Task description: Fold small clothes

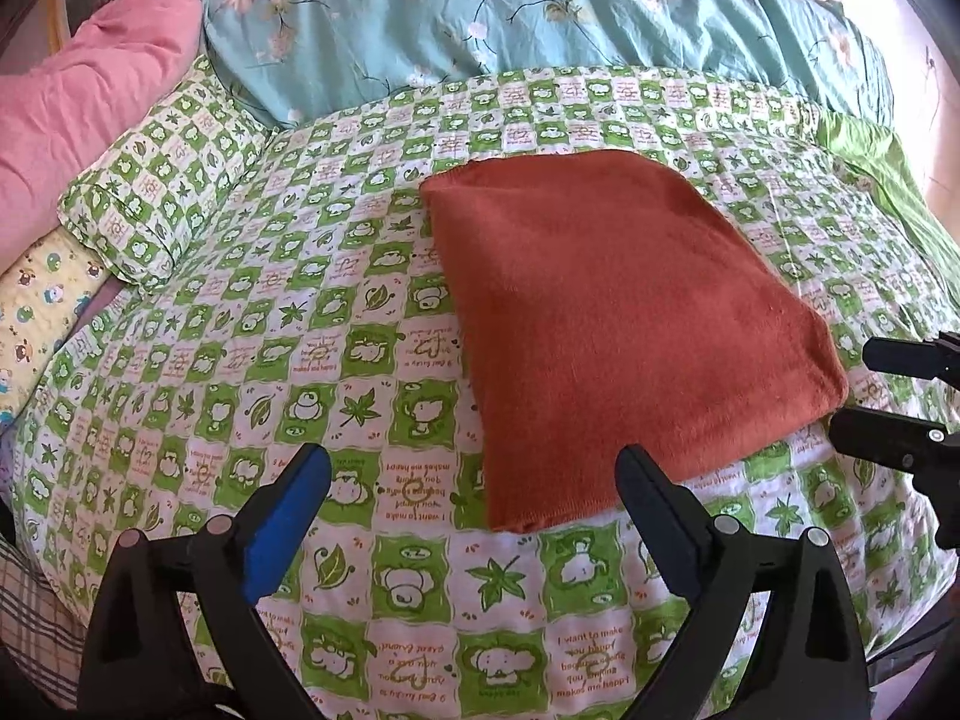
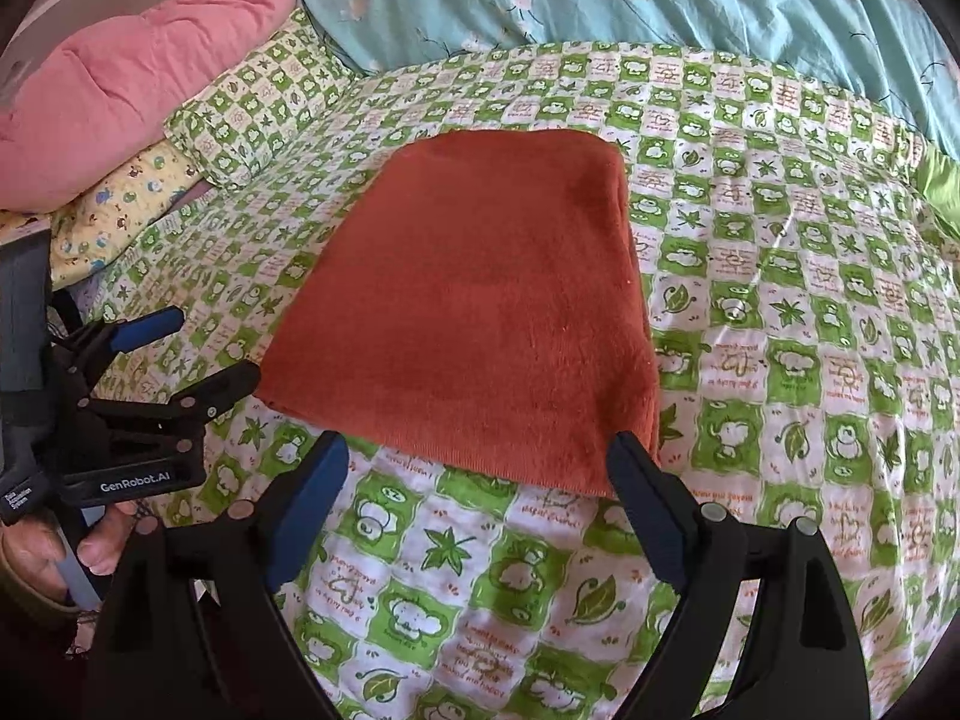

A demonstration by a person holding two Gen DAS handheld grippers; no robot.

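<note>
"GenRobot.AI" on left hand-held gripper [image 2: 198, 354]

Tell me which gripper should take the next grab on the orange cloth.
Probably the right gripper: its open jaws straddle the near edge of the orange cloth, one finger at the corner. The left gripper, also open, sits mostly over the bedsheet beside the cloth.

You have a plain rust-orange cloth [image 1: 624, 324] lying on a sheet [image 1: 360, 312] checked in green and white, printed with leaves, small animals and writing. Behind it you see a light blue quilt [image 1: 480, 12] with flowering twigs, a plain pink pillow [image 1: 90, 96], and your black tongs [image 1: 474, 480] with blue pads [image 1: 294, 516]
</note>
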